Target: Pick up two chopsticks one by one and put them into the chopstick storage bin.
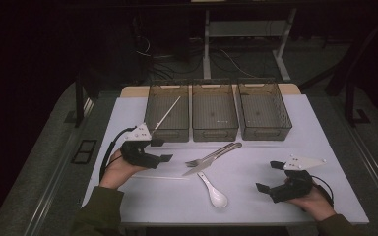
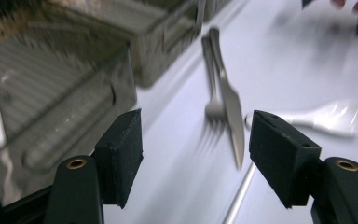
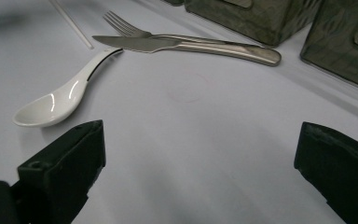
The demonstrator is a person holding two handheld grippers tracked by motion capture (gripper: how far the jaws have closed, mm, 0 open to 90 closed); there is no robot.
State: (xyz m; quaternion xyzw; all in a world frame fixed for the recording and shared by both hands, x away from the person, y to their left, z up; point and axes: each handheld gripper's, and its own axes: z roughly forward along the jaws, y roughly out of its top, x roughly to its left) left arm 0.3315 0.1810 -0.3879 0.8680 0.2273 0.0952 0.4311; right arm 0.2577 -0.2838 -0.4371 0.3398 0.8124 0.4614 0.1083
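Left gripper (image 1: pixel 161 150) and right gripper (image 1: pixel 269 176) both gape, holding nothing; fork (image 1: pixel 211 156), knife (image 1: pixel 215 158) and spoon (image 1: pixel 212 191) lie between them on the table (image 1: pixel 256 201).

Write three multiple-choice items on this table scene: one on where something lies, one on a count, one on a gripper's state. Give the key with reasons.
1. Where does the white spoon lie?
A. in the middle bin
B. on the table, nearer the person than the knife and fork
C. between the left gripper's jaws

2. How many bins stand in the row?
A. two
B. three
C. four

3. How do the right gripper's jaws stand?
A. wide apart, holding nothing
B. shut on the fork
C. shut on the spoon

Key: 1 B, the high view shows it on the bare table. 2 B, three stand side by side. 3 A, the right gripper view shows bare table between them.
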